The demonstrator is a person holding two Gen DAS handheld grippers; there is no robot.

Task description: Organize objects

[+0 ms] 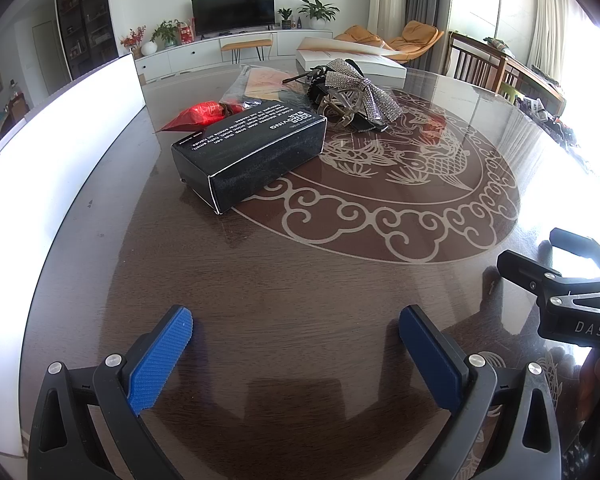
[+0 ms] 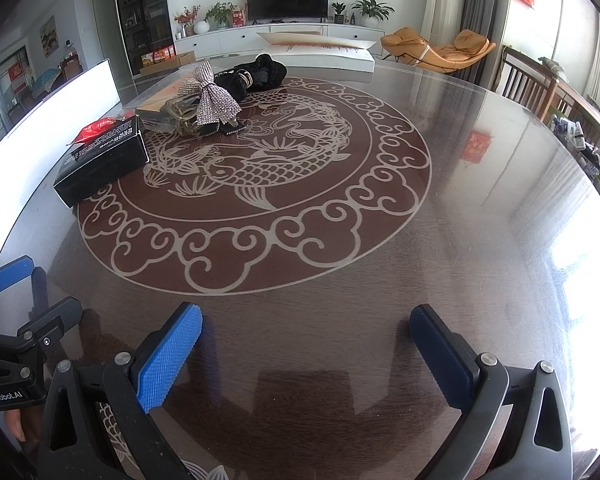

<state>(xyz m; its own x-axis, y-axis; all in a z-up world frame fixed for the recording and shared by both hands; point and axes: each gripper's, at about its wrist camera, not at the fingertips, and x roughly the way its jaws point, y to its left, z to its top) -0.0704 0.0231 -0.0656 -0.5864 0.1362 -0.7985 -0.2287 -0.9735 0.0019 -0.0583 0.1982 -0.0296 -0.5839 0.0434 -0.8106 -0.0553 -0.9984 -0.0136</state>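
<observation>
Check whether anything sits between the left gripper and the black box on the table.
Nothing visible does. The left gripper is open over bare table, and the black box lies ahead, slightly left, its near end unobstructed.

A black box (image 1: 249,156) with white print lies flat at centre left of the left wrist view. Behind it, touching, sits a red foil packet (image 1: 198,115). To the right a rhinestone bow (image 1: 358,90) rests on a clear hair claw (image 1: 340,108) and black accessories (image 2: 256,74).
</observation>
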